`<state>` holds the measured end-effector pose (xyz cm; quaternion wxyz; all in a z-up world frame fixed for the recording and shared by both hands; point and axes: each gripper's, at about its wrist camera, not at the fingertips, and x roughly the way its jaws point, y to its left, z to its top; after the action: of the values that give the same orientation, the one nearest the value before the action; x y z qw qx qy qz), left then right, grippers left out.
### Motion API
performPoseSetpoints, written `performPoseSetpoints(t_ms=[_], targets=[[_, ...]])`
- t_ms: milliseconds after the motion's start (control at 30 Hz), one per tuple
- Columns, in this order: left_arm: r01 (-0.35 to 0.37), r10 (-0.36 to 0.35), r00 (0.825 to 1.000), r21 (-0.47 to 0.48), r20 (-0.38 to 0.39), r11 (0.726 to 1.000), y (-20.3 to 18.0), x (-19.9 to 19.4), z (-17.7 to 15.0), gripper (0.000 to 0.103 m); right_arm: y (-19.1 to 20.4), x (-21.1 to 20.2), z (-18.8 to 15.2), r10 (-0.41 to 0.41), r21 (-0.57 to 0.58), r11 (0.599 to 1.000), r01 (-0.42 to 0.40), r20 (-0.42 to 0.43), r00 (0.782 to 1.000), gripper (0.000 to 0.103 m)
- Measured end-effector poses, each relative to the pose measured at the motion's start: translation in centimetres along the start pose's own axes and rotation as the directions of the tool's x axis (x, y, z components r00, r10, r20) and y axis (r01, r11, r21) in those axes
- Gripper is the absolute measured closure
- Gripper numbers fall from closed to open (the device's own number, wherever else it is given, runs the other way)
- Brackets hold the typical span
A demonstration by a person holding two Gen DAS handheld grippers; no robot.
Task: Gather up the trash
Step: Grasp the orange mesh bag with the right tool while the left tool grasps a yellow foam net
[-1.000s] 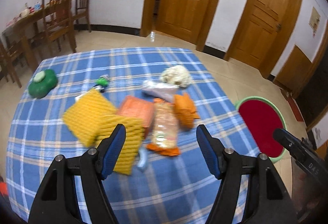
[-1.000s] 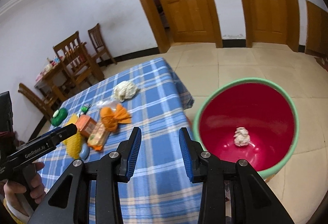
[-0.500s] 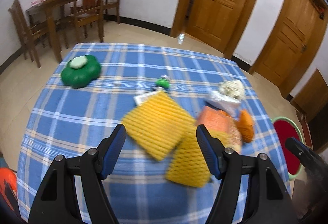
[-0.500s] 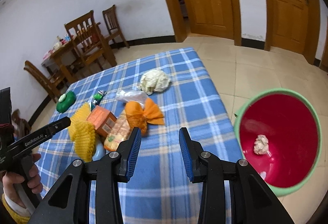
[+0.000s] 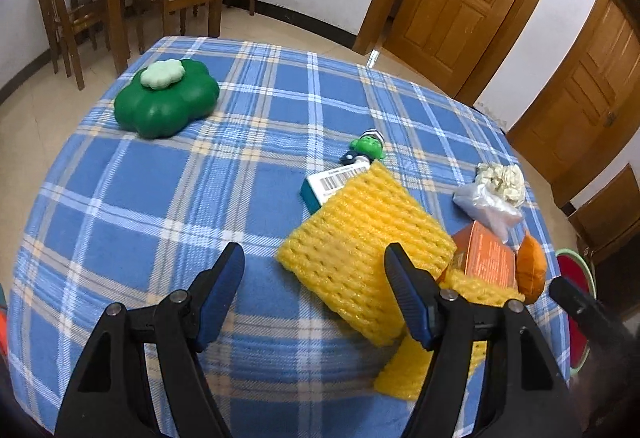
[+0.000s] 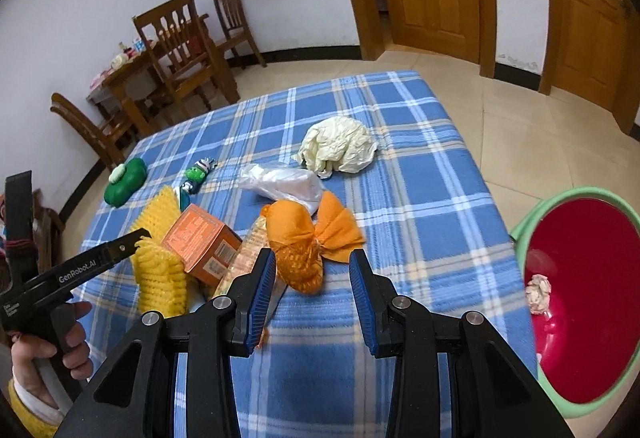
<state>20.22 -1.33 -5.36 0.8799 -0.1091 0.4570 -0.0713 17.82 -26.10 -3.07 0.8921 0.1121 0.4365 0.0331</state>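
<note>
The trash is seen clustered on the blue plaid worktop (image 6: 420,173): an orange mesh bag (image 6: 308,242), a yellow foam net (image 5: 364,250), an orange carton (image 6: 200,242), a clear plastic bag (image 6: 288,183) and a crumpled cream paper (image 6: 340,145). The orange mesh bag is located just ahead of the right hand-held gripper (image 6: 312,290), whose jaws are held partly spread with nothing pinched. The yellow foam net is partly framed by the left hand-held gripper (image 5: 314,294), jaws spread wide, nothing gripped. A red bin (image 6: 584,294) with a green rim is noted on the floor to the right of the worktop, a paper wad (image 6: 538,288) inside. A green clover-shaped object (image 5: 166,97) is noted well apart at the far left.
</note>
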Motion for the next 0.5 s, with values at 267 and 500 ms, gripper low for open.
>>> performPoseSetpoints(t_ms=[267,500], targets=[[0.097,-0.099,0.995,-0.079,-0.029,0.992,0.2,0.3,0.0,0.031,0.6,1.6,0.2,0.028,-0.012,1.0,-0.028,-0.023,0.999,0.064],[0.154,-0.157,0.987,-0.097,-0.026,0.983,0.0,0.5,-0.2,0.045,0.4,2.4,-0.1,0.044,0.01,0.999,-0.043,-0.043,0.998,0.065]])
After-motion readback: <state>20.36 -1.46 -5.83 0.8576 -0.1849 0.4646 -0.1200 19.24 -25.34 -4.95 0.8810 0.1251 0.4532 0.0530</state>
